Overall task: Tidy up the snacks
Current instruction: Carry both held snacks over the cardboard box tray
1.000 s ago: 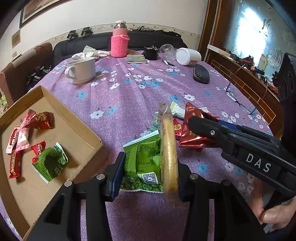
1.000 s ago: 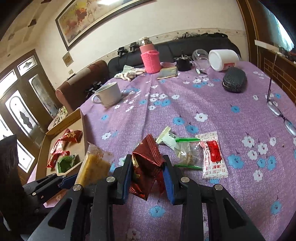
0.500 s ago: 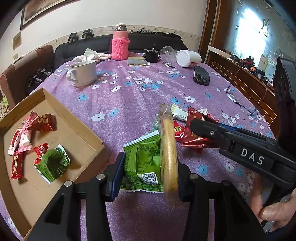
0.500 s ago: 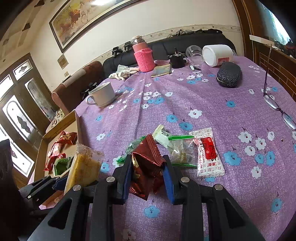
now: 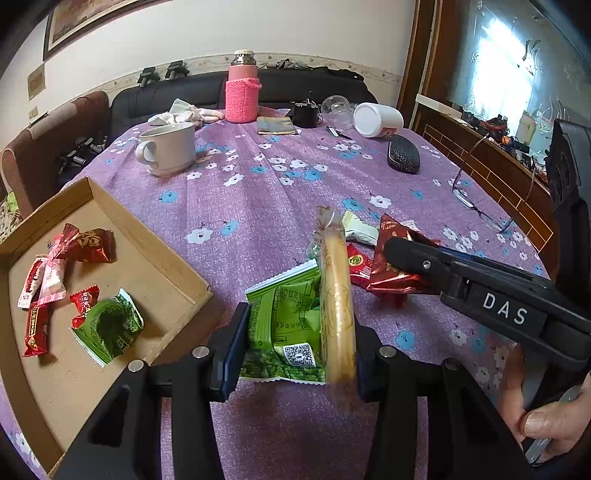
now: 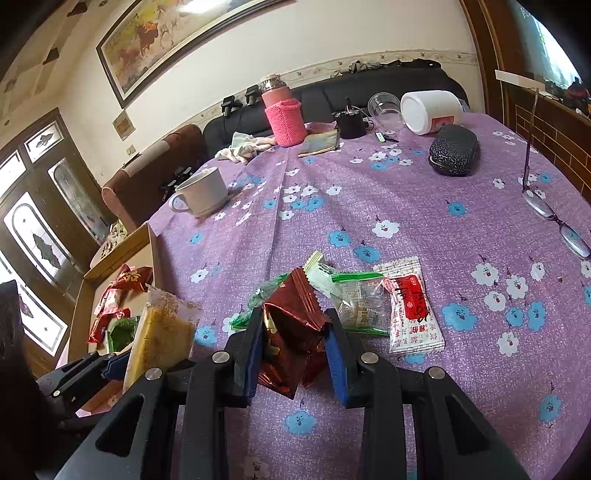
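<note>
Left wrist view: the left gripper (image 5: 297,350) clenches a green foil packet (image 5: 280,325) and a yellow cake bar in clear wrap (image 5: 338,306) together, just right of the shallow cardboard tray (image 5: 162,273) (several snacks inside). Right gripper (image 6: 293,349) grasps a crinkled dark-red foil packet (image 6: 291,325) above the purple flowered tablecloth (image 6: 424,206).

A round table (image 6: 424,192) under a purple cloth with blue and white flowers fills the room's middle. Beyond its far edge stands a black sofa (image 6: 369,92), with a brown armchair (image 6: 147,173) to the left. A cream wall carries a framed horse painting (image 6: 177,33). Glazed wooden doors (image 6: 33,221) at left let in daylight.
</note>
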Motion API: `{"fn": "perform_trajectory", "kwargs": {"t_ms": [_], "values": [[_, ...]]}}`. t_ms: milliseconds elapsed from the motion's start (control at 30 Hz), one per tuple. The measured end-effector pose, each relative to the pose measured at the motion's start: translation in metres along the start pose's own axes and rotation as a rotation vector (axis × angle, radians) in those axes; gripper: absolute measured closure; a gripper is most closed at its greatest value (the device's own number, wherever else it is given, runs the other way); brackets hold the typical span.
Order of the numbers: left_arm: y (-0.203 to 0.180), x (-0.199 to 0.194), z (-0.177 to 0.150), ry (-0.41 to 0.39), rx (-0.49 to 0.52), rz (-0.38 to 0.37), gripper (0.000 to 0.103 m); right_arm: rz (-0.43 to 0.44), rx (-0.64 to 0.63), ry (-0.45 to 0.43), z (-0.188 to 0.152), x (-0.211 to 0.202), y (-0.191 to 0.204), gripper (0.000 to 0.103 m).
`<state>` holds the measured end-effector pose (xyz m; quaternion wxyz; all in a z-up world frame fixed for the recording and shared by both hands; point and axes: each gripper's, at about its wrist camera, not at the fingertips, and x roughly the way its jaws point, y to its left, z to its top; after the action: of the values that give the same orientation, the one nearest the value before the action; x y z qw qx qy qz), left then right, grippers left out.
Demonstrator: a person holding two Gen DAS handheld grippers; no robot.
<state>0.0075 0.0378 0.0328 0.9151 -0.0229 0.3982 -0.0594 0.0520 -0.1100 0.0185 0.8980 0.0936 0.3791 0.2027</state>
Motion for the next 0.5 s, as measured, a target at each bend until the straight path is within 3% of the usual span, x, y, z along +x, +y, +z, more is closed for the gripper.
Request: {"fn": "perform_trajectory", "kwargs": {"t_ms": [500], "values": [[0.0003, -0.0064, 0.0004, -0.035, -0.009, 0.023, 0.057, -0.021, -0.013, -0.019, 0.0006, -0.0025, 0.0012, 0.069]]}}
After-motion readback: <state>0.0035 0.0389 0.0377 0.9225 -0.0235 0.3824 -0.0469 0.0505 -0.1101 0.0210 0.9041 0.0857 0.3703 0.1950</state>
